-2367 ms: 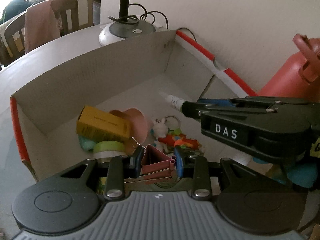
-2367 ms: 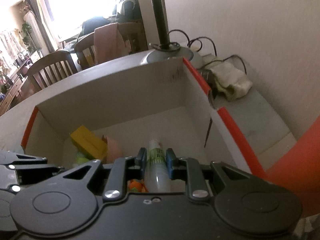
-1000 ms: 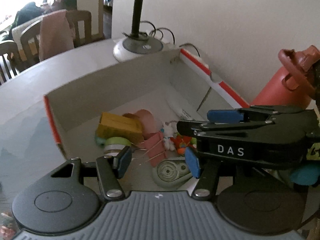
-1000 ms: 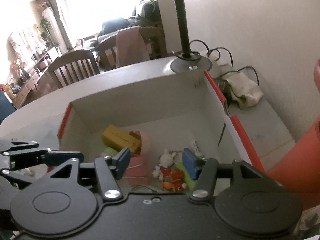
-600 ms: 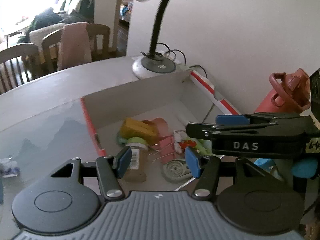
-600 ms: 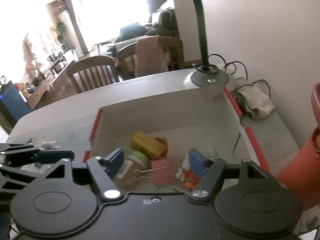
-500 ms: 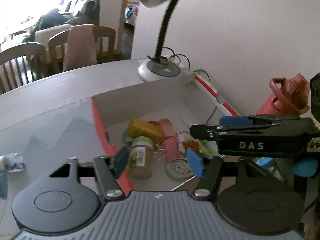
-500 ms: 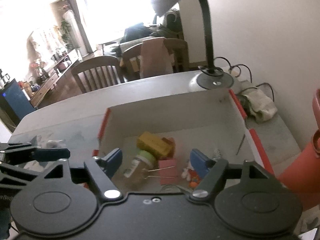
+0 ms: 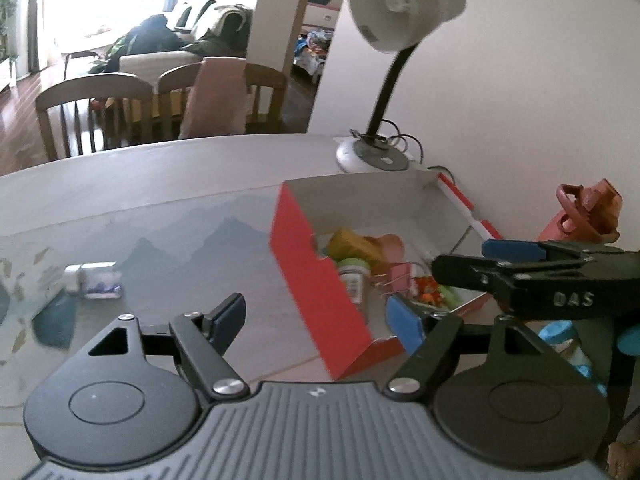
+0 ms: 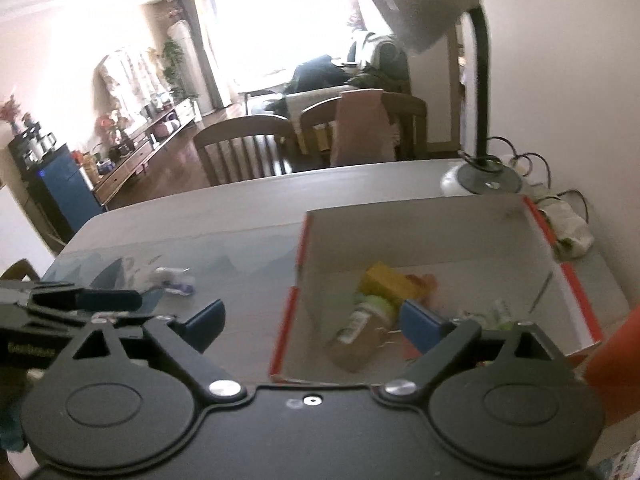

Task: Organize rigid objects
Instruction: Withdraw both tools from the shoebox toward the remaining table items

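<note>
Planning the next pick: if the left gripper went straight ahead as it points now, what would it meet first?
Probably the red side wall of the box: it lies between the opening, empty jaws of the left gripper. Depth is unclear; it might meet the table short of it.

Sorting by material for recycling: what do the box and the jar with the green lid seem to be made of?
Box: looks like cardboard, matte grey inside, red outside, with thin folded walls. Jar: brownish and see-through, so glass or clear plastic; its green lid is probably plastic.
</note>
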The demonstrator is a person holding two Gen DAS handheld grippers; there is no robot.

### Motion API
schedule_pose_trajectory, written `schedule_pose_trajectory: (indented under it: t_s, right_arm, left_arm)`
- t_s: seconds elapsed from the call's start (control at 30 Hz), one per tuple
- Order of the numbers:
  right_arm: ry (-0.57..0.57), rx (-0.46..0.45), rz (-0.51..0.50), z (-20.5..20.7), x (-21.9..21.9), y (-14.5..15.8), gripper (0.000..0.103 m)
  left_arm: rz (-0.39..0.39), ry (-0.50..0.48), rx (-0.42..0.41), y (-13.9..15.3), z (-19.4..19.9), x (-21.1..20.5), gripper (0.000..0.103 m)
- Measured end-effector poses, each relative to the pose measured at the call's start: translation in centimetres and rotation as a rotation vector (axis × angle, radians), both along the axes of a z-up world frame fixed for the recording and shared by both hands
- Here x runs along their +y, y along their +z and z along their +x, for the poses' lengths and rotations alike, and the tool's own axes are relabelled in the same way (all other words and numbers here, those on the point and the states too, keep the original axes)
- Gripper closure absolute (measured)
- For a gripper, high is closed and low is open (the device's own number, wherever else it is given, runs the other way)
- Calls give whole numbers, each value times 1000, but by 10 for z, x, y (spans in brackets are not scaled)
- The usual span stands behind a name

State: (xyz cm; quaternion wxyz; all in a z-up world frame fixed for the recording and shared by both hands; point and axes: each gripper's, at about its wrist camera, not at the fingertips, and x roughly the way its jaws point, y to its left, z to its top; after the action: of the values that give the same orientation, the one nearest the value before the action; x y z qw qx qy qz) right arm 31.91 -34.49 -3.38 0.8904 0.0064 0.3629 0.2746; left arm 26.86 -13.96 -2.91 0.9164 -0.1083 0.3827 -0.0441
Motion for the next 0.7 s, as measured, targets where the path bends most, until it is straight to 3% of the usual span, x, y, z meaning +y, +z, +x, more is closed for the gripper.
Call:
schedule_pose_trajectory:
  t_s: [0.13,0.6,0.7]
  right_arm:
    - [29,-1,2,-15,22,-2,5]
    - [76,31,6,-49,118,-20,3]
    - [73,38,-10,-53,138,-27,3]
  left_arm:
    - [-20,27,1,-4,-14,27,20]
    - [-29,68,-18,-10,-38,134,16]
    - [-8,76,-32,-11,-35,152,0]
